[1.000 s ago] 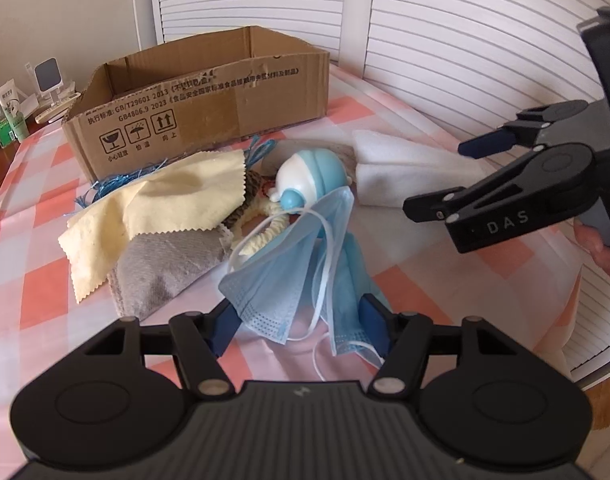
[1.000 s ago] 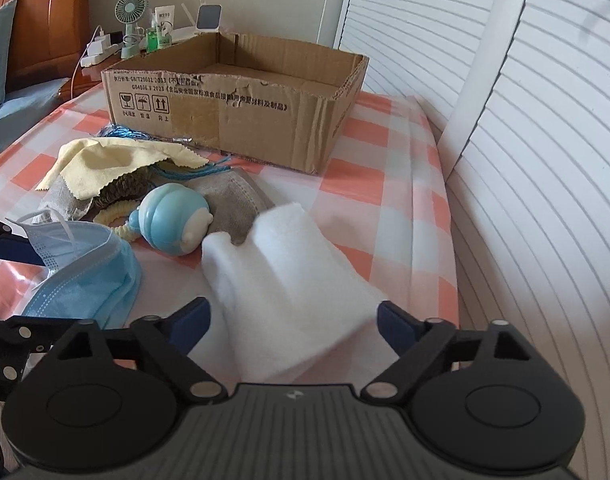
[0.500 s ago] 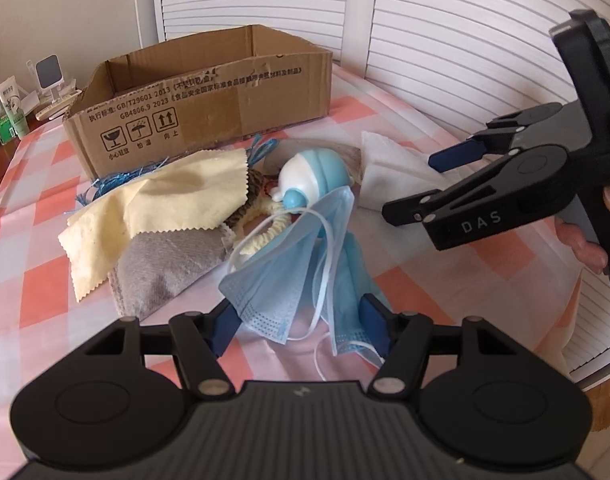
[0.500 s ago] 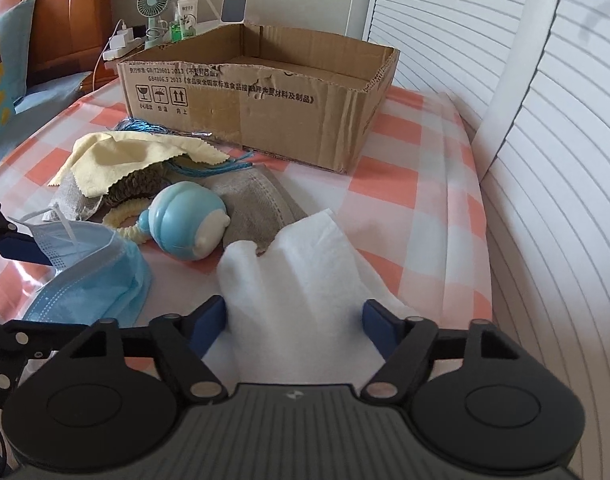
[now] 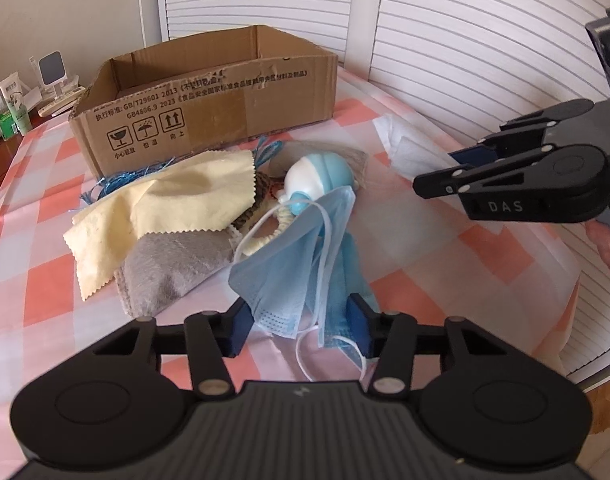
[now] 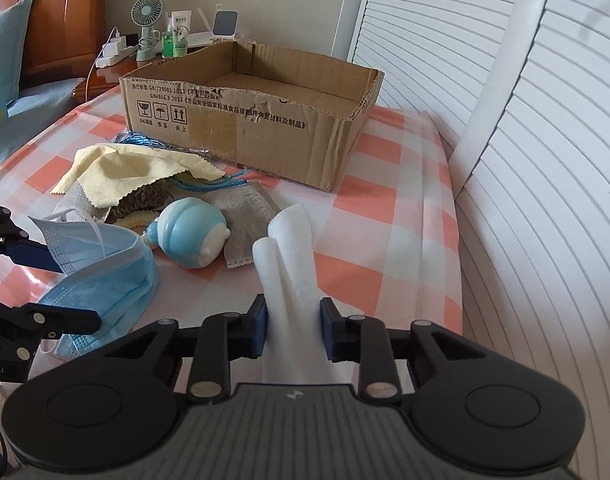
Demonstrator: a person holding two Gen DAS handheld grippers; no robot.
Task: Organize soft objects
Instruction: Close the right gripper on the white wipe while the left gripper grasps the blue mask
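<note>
A: How did the right gripper (image 6: pixel 292 326) stand?
B: Clamped tight on the white cloth (image 6: pixel 289 264). Both pads pinched it into a bunched fold that rose ahead of the fingers.

A: And the left gripper (image 5: pixel 303 326)?
B: Its jaws were closing around the blue mask (image 5: pixel 305 256), part-way in. The mask lay between the pads; whether they pressed it yet was hard to tell from that angle.

A: What lay beyond?
B: A blue toy (image 6: pixel 193 236) just past the mask, touching it, with a grey cloth (image 5: pixel 173 276) and a yellow cloth (image 5: pixel 161 204) heaped to the left. The yellow one lay over the grey.

A: And the box (image 6: pixel 265 120)?
B: Behind the heap, open-topped, well apart from both grippers.

A: The setting?
B: A checked sheet (image 6: pixel 365 208), orange and white, under everything. White louvred doors (image 6: pixel 525 120) ran along the right, and a small fan (image 6: pixel 147 20) stood at the back.
</note>
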